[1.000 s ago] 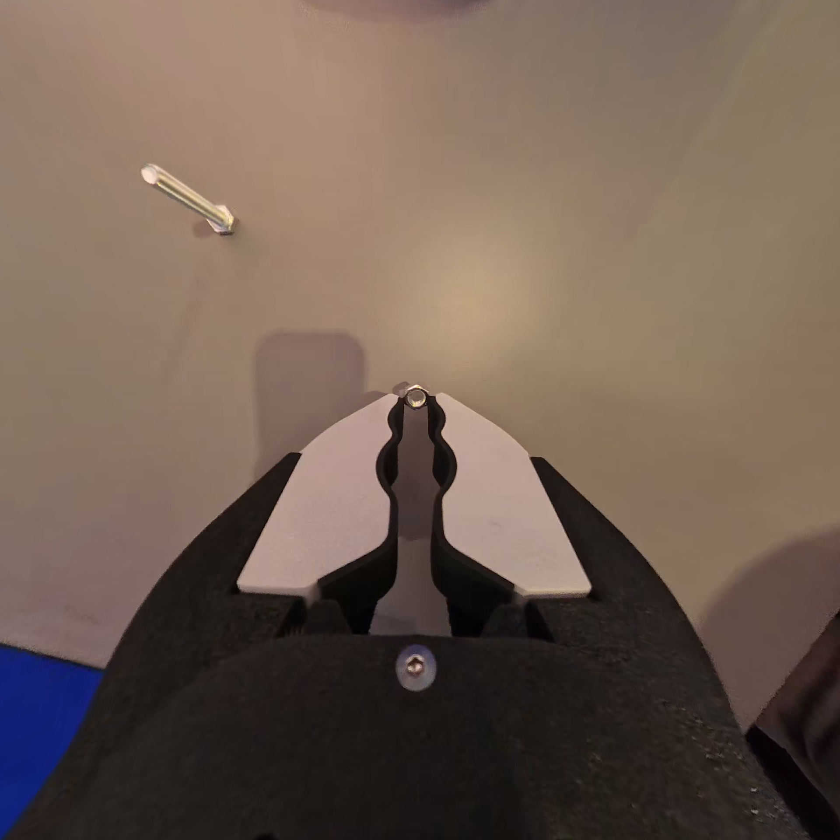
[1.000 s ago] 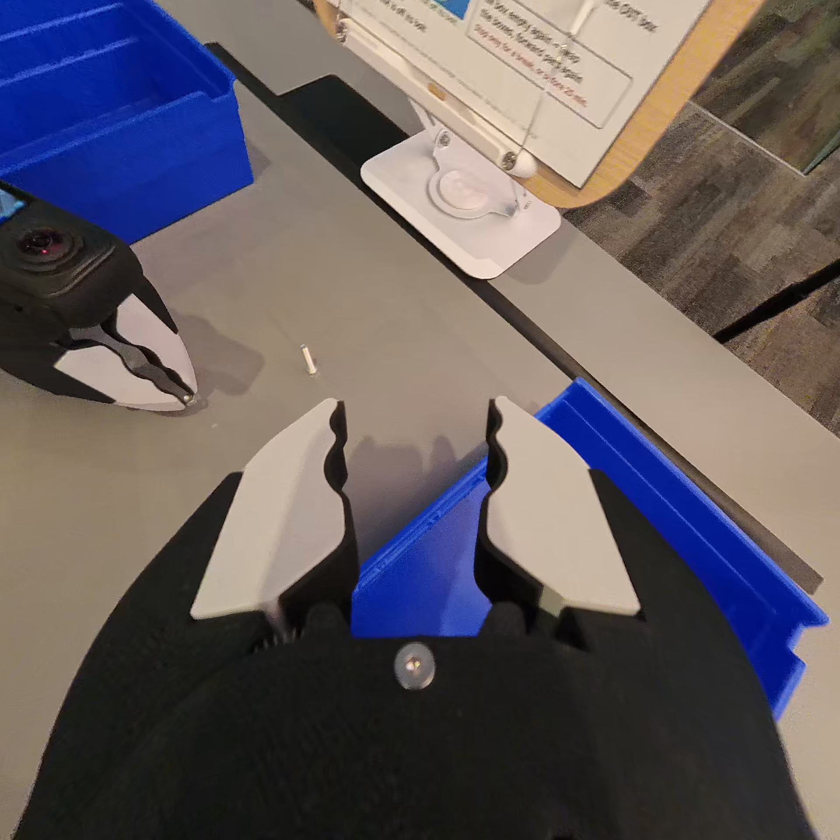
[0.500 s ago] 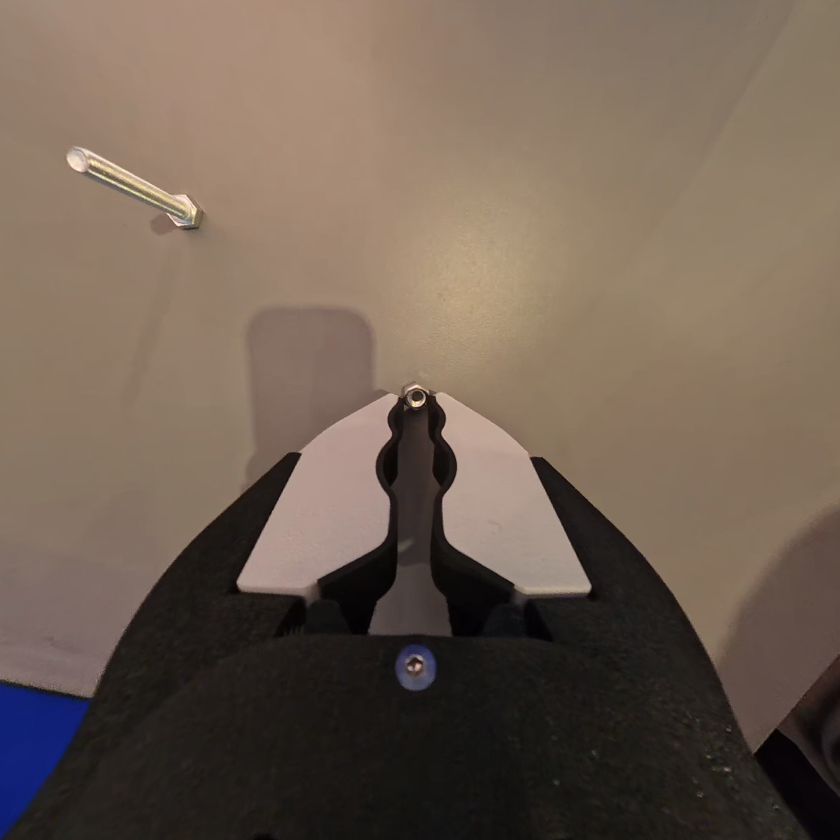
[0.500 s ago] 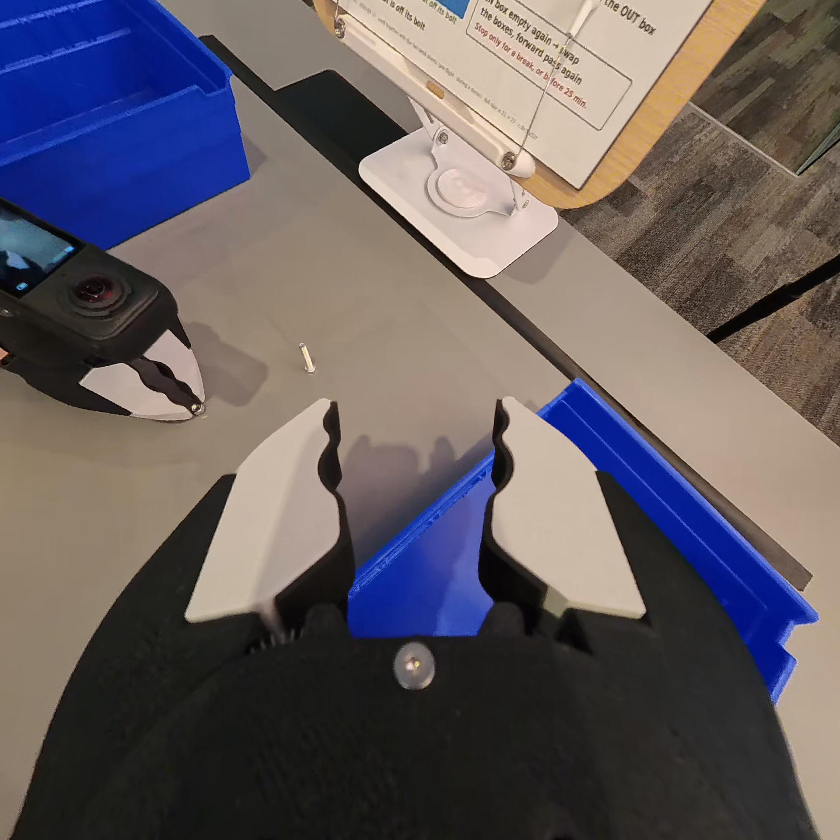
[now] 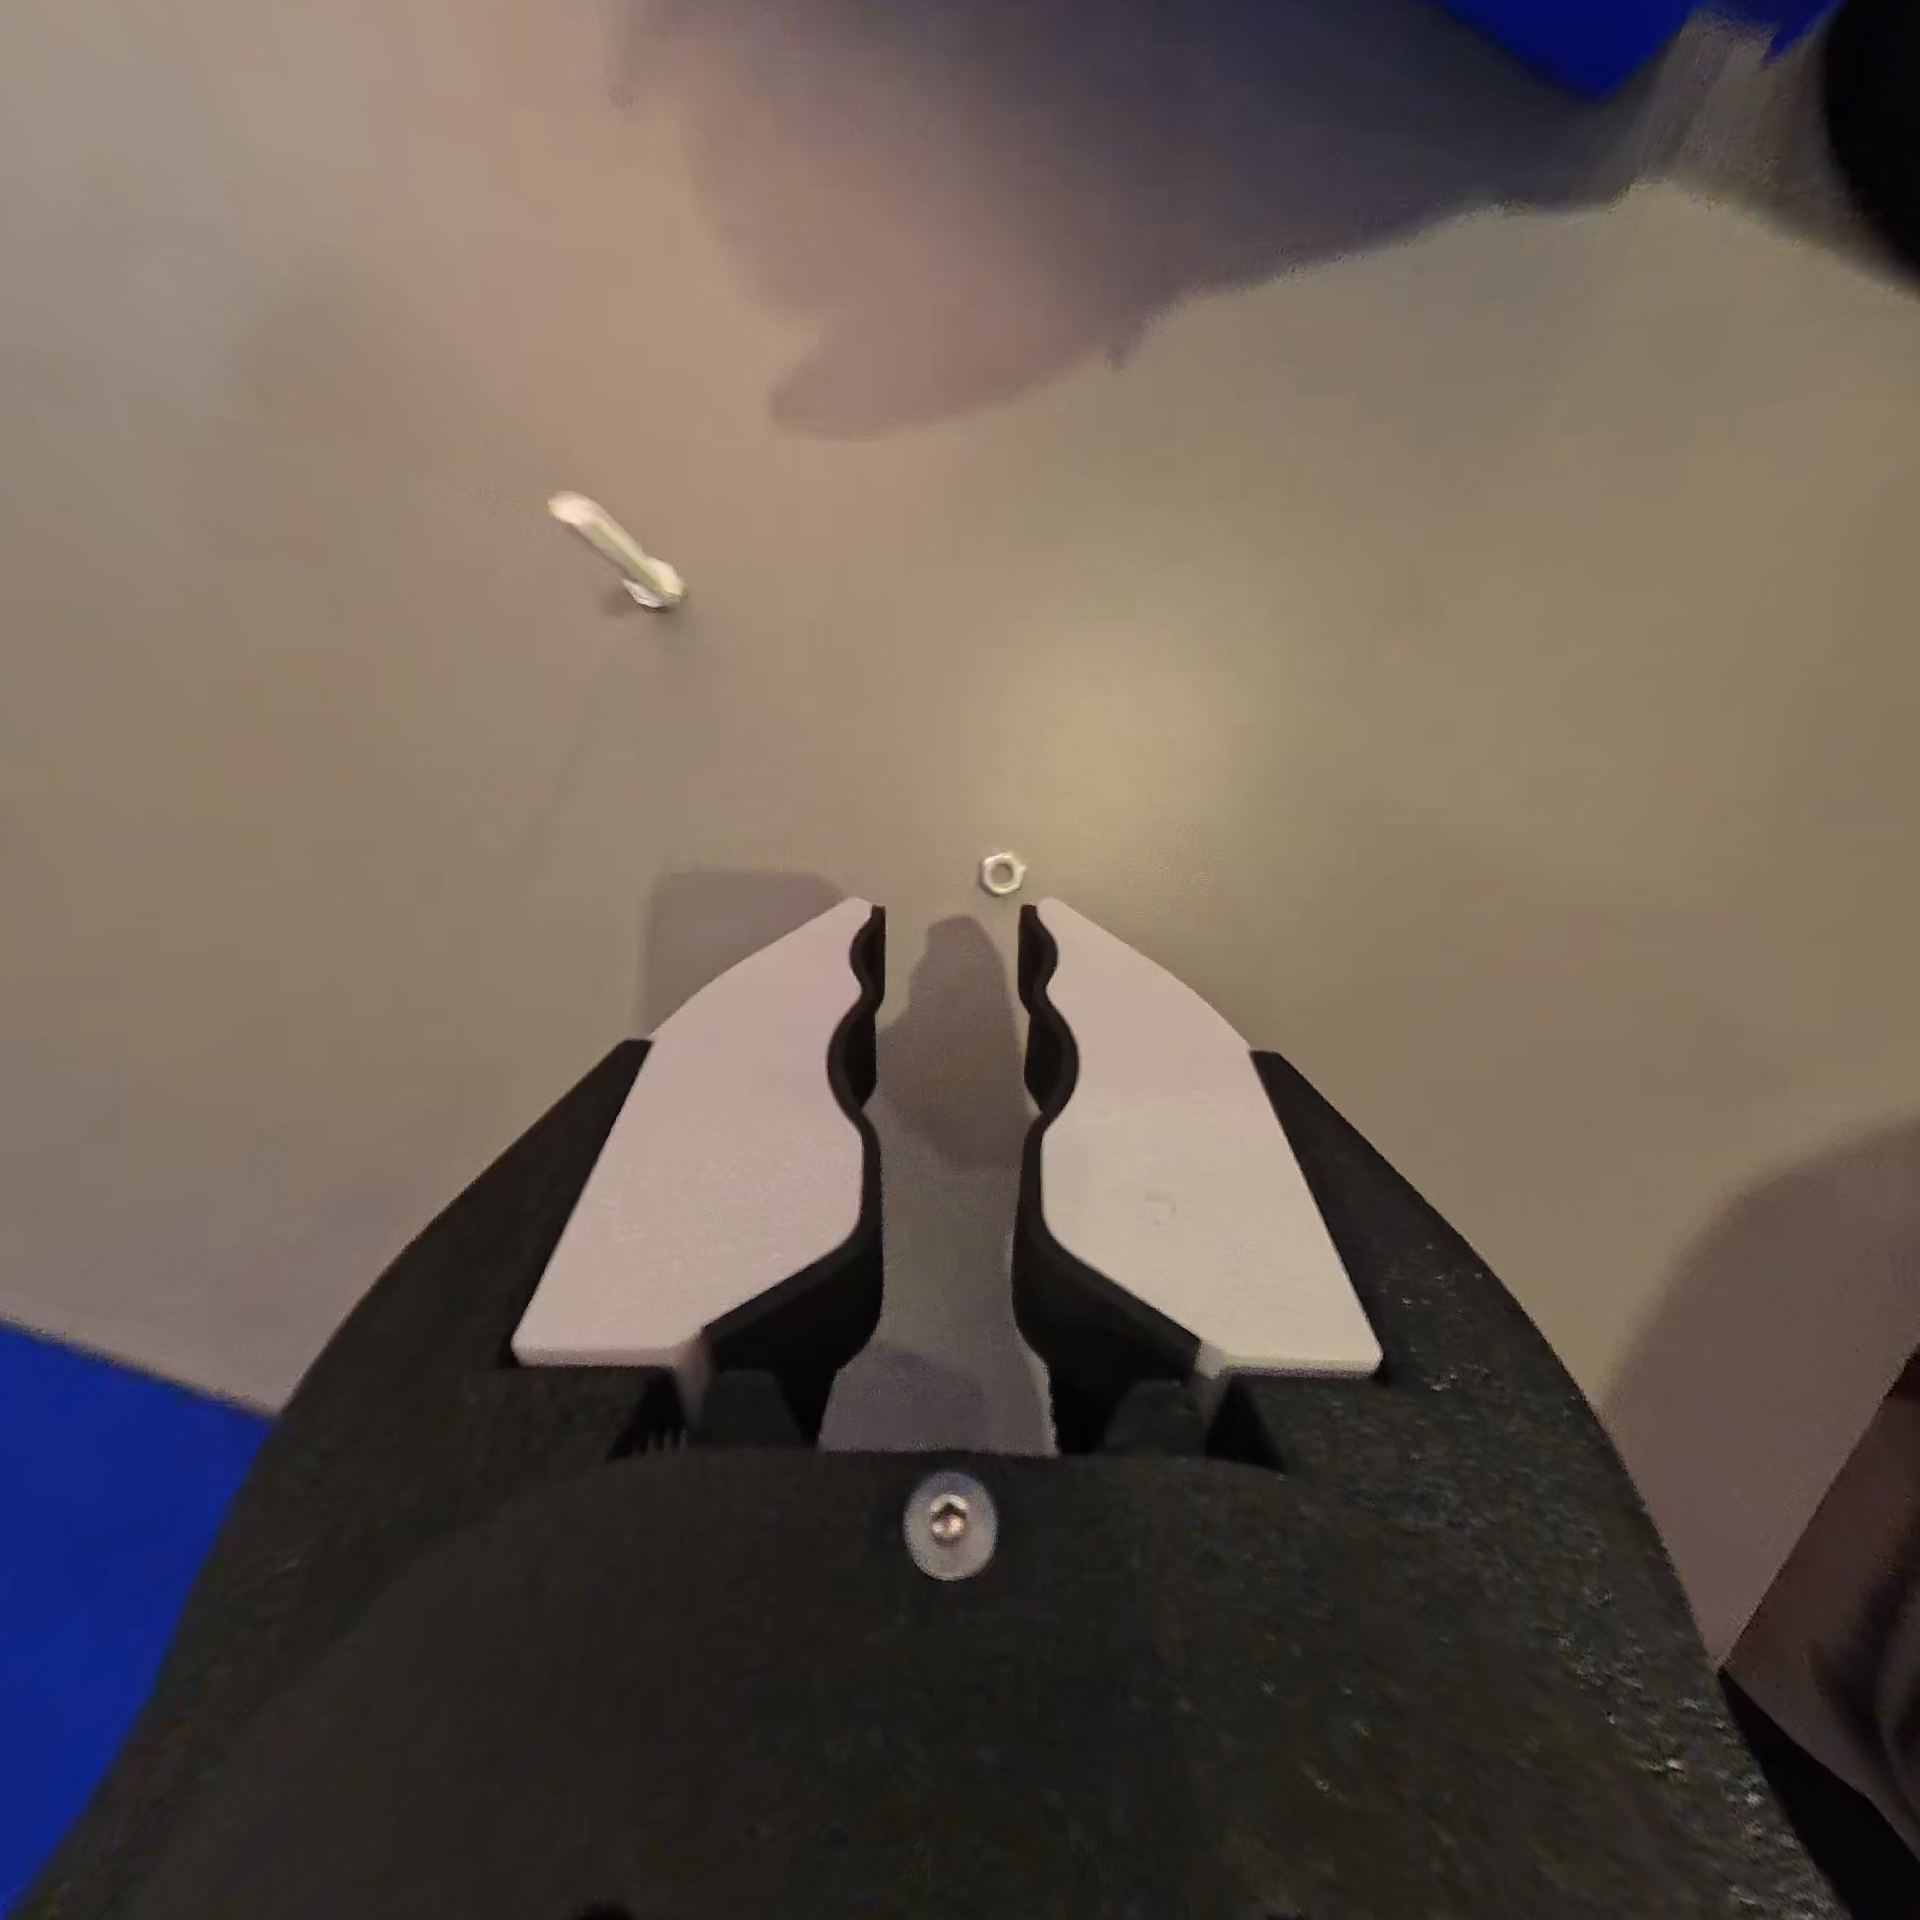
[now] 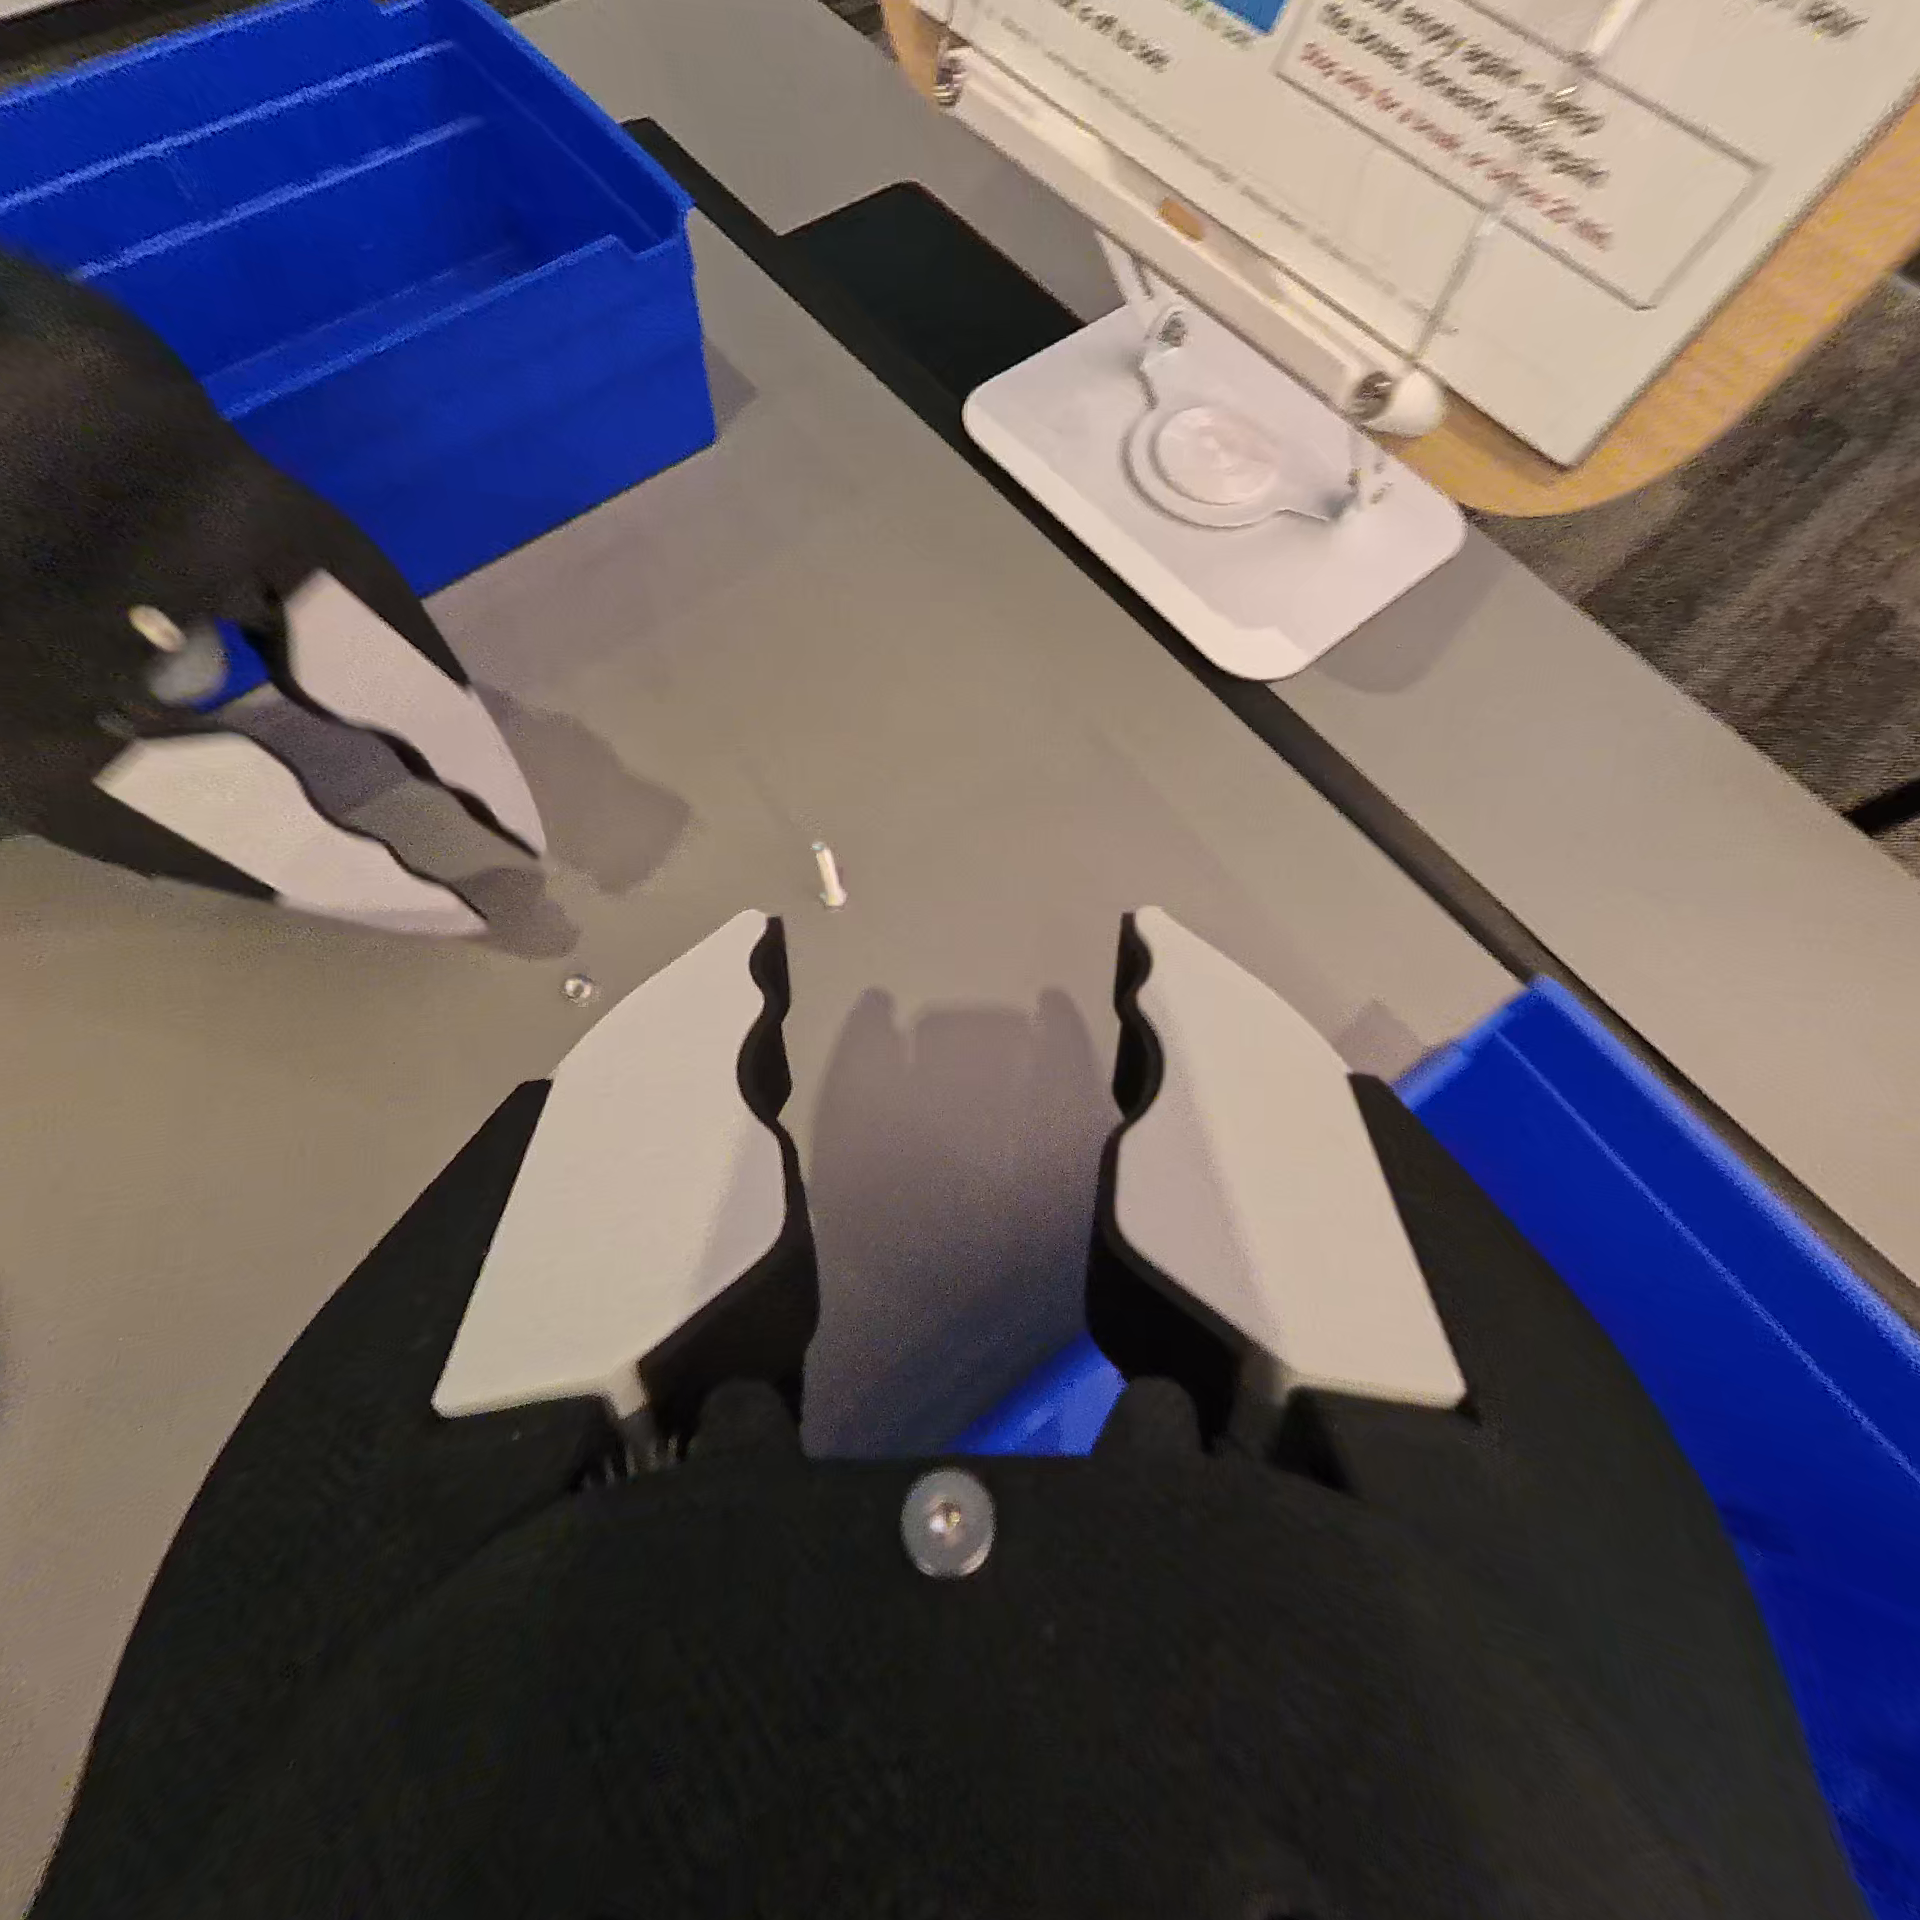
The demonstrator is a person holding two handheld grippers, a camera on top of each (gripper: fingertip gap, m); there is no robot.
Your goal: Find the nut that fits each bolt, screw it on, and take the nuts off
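With both sets of fingers parted and empty, I see my left gripper [image 6: 509,883] by the small silver hex nut [image 6: 578,987] on the grey table [image 6: 935,748], the zinc bolt [image 6: 828,873] farther right, then my right gripper [image 6: 951,935].

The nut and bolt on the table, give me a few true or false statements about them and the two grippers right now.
1. The nut lies flat on the table, free of the left gripper. True.
2. The left gripper's jaws are clamped shut. False: they stand apart.
3. The bolt has the nut threaded on it. False: the two lie apart.
4. The right gripper is open and holds nothing. True.
5. The bolt lies inside a blue bin. False: it lies on the bare table.
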